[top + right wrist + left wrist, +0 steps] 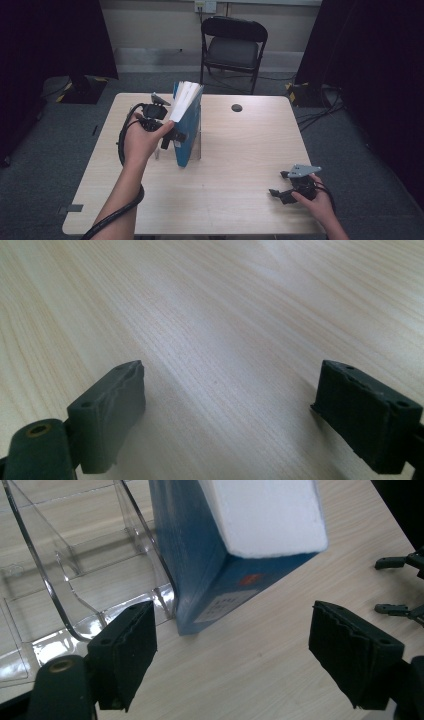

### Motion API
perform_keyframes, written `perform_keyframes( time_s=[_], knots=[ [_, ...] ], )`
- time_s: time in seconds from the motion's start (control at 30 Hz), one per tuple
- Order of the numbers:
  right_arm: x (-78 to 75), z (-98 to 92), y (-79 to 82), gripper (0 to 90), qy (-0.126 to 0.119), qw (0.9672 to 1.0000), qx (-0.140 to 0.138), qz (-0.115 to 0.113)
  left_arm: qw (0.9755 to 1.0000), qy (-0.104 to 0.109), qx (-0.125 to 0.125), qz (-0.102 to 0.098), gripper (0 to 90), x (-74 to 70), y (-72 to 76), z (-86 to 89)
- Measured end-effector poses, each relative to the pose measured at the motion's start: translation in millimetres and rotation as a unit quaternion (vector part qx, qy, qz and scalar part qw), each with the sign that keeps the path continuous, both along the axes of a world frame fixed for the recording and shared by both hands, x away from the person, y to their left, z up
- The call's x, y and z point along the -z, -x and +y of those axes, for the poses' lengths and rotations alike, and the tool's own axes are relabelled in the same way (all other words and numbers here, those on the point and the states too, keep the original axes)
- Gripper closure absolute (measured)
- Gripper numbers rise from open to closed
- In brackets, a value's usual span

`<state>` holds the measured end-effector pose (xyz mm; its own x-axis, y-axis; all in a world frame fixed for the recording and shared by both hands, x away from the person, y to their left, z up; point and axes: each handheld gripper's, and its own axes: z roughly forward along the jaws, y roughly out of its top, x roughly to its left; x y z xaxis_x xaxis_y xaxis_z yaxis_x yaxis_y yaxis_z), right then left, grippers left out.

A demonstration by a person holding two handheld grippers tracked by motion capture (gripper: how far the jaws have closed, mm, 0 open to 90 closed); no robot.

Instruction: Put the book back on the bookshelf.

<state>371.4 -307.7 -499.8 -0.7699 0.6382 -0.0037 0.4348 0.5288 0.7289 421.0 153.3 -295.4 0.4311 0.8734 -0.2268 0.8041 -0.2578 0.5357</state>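
Beside the clear plastic stand (60, 580) a thick blue book (187, 125) stands on its lower edge on the table (235, 165), leaning, white page block up, one cover against the stand's wall. Left tool (232, 655) sits just beside the book, on its near side; jaws spread wide, nothing between them, the book's lower corner ahead of the gap and closer to the left jaw. Book's long axis runs up and slightly tilted, spine edge down toward the tool. Right tool (280, 192) rests well apart from the book, near the table's front right; its own view shows jaws wide apart over bare wood, holding nothing. Left hand (142, 142) is clearly nearer; judged likeliest to take the book.
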Motion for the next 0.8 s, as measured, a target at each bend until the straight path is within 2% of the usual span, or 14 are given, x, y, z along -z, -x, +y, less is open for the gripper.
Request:
perform_keyframes(
  time_s=[0.03,0.07,0.5,0.57,0.7,0.8],
  knots=[
    [0.0,0.0,-0.1,11.8,0.000,1.0000,0.000,0.000,1.0000,0.003,0.005,0.003,19.1,0.2,0.2,1.6],
    [0.0,-0.1,-0.2,11.8,0.000,1.0000,-0.001,0.000,1.0000,0.005,-0.002,0.001,19.0,1.2,0.9,1.7],
    [0.0,0.0,-0.1,11.8,0.000,1.0000,-0.001,0.000,1.0000,0.005,0.001,0.008,19.5,7.8,6.7,11.3],
    [0.0,0.0,-0.1,11.8,0.000,1.0000,-0.001,0.000,0.9999,0.010,-0.002,0.010,19.6,10.1,7.3,13.7],
    [0.0,0.0,-0.1,11.8,0.000,1.0000,0.000,-0.001,0.9999,0.003,-0.002,0.015,19.8,16.3,8.5,16.5],
    [0.0,0.0,-0.1,11.8,0.000,1.0000,0.000,-0.001,0.9998,0.009,0.000,0.018,19.8,21.2,8.8,19.4]
  ],
)
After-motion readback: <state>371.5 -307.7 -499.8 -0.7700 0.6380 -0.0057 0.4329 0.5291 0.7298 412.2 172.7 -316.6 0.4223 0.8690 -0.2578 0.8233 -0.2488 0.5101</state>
